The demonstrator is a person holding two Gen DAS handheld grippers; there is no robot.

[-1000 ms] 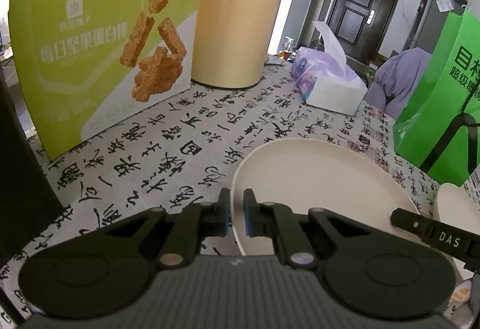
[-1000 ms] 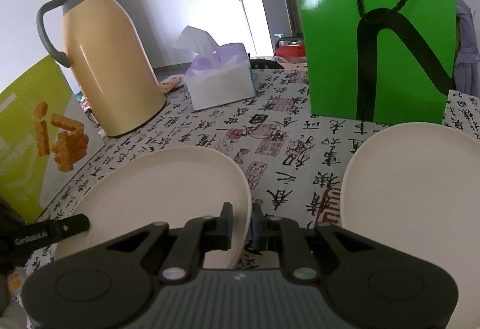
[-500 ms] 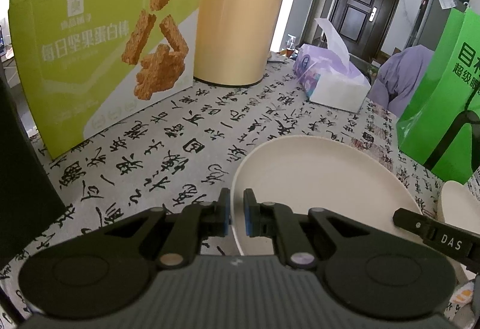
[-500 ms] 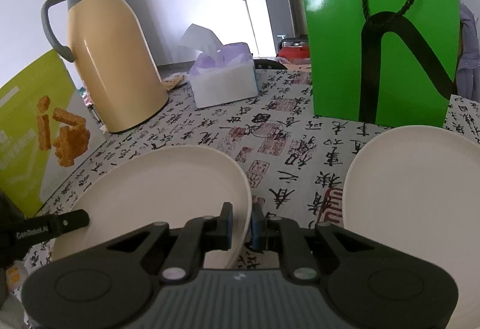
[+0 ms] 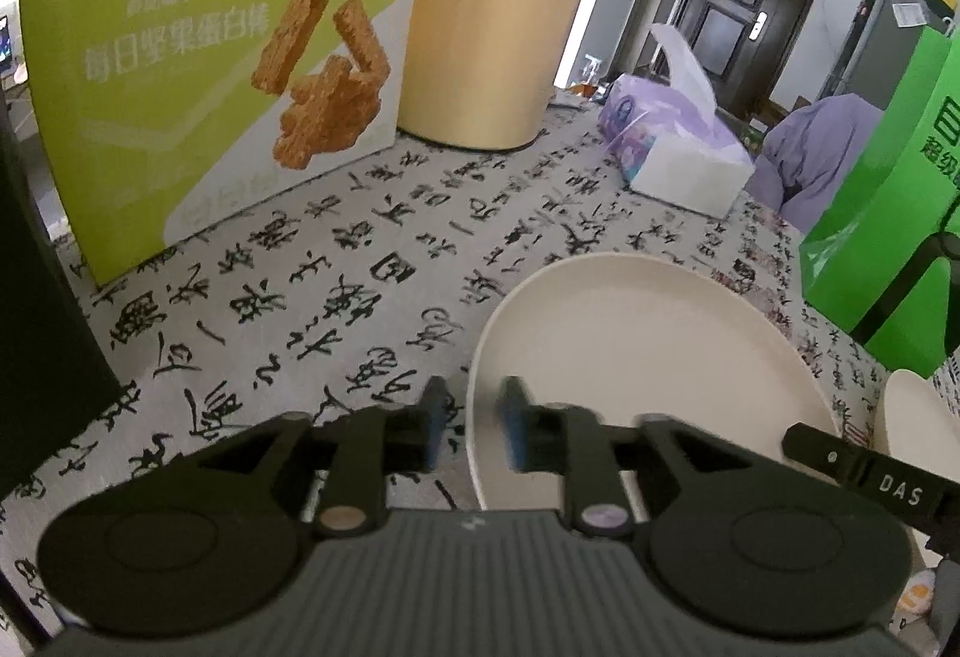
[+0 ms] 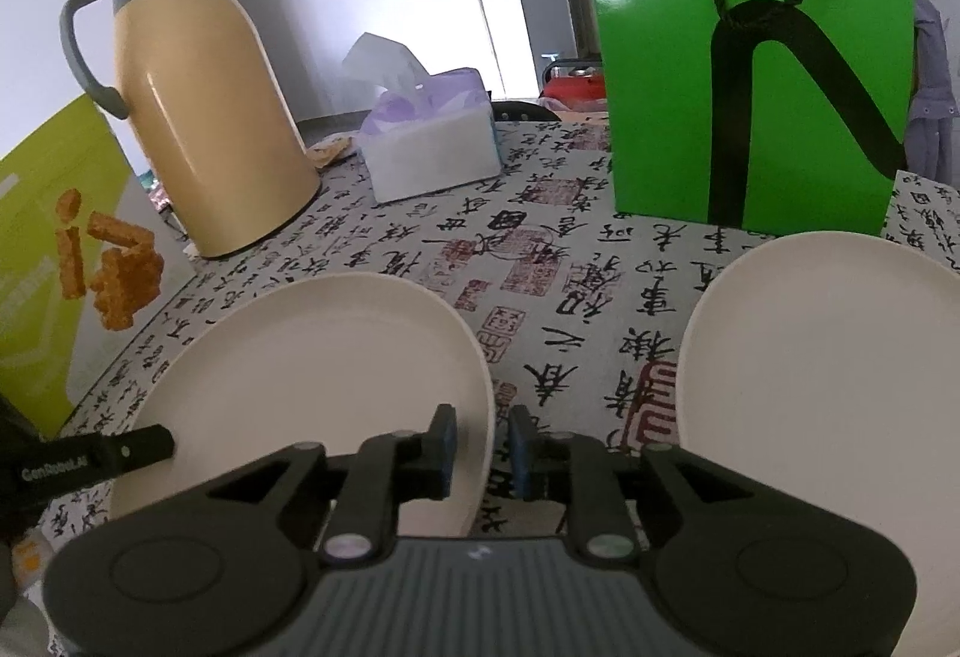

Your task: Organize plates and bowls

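Cream-coloured, the plate [image 5: 648,357] lies flat on the calligraphy-print cloth [image 5: 336,297], and everything else can be placed from it. At its left rim the left gripper [image 5: 471,432] has one finger on each side of the edge; its jaws are opening, and a gap shows between the pads and the rim, so the plate is released there. At the opposite rim the right gripper [image 6: 483,450] straddles the edge in the same way, its jaws opening too, with the rim between the fingers and clear of both pads. A second plate [image 6: 840,387] lies on the cloth to the right of the first, apart from it. Behind the plate stand a yellow jug [image 6: 210,117] and a tissue box [image 6: 432,147]; a lime snack box [image 5: 198,75] stands beyond its left side, and a green bag [image 6: 756,57] beyond its right side, near the second plate.
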